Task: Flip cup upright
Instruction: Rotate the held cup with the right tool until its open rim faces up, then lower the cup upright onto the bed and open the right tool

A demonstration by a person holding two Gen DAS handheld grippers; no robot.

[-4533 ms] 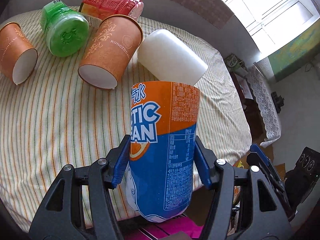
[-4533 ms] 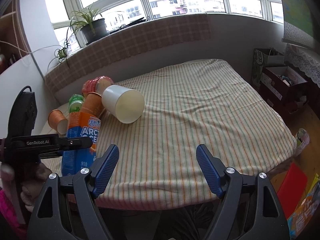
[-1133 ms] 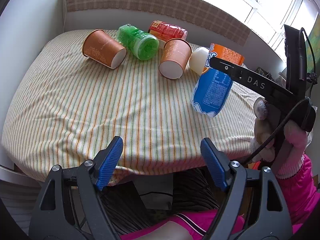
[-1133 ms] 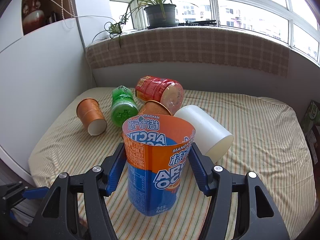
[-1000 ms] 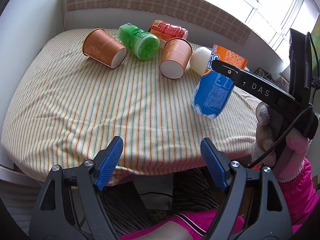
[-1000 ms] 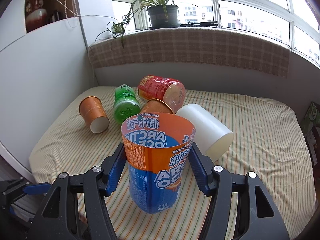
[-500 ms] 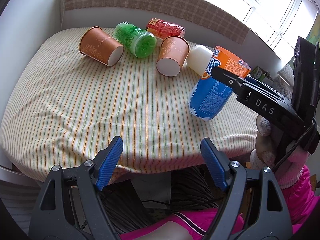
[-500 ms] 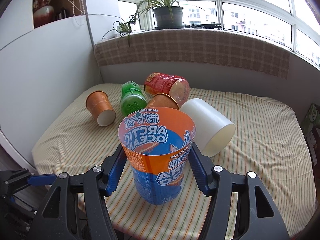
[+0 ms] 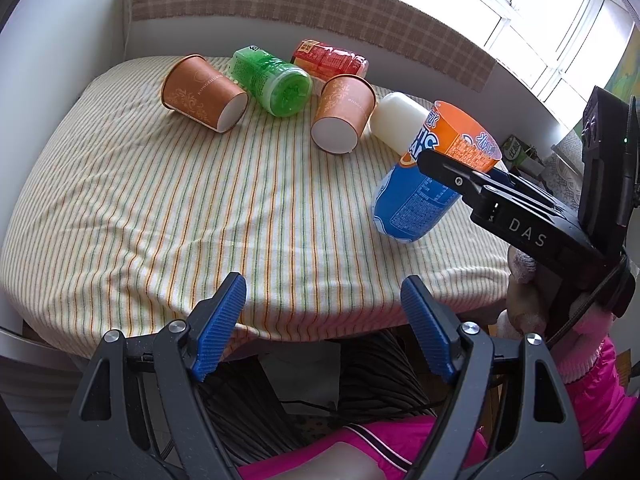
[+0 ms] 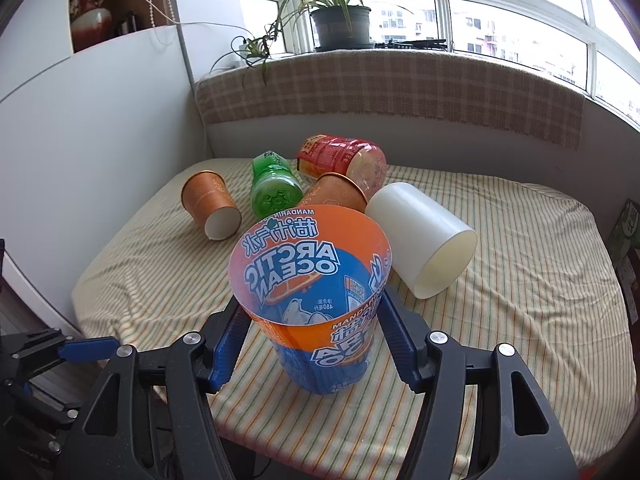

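The orange-and-blue cut plastic bottle cup (image 10: 320, 300) has passed from the left gripper (image 9: 322, 330), now open and pulled back off the table, to the right gripper (image 10: 312, 344), which holds it mouth-up, tilted.

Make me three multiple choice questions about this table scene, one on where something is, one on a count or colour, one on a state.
1. Where does the white cup lie?
A. right of the green bottle
B. left of the green bottle
C. on the windowsill

2. How many brown paper cups lie on the striped cloth?
A. one
B. two
C. four

3. How is the right claw?
A. open, empty
B. shut on the white cup
C. shut on the Arctic Ocean cup

Key: 1 A, the green bottle lies further left. 2 B, one and another. 3 C, both pads press the Arctic Ocean cup.
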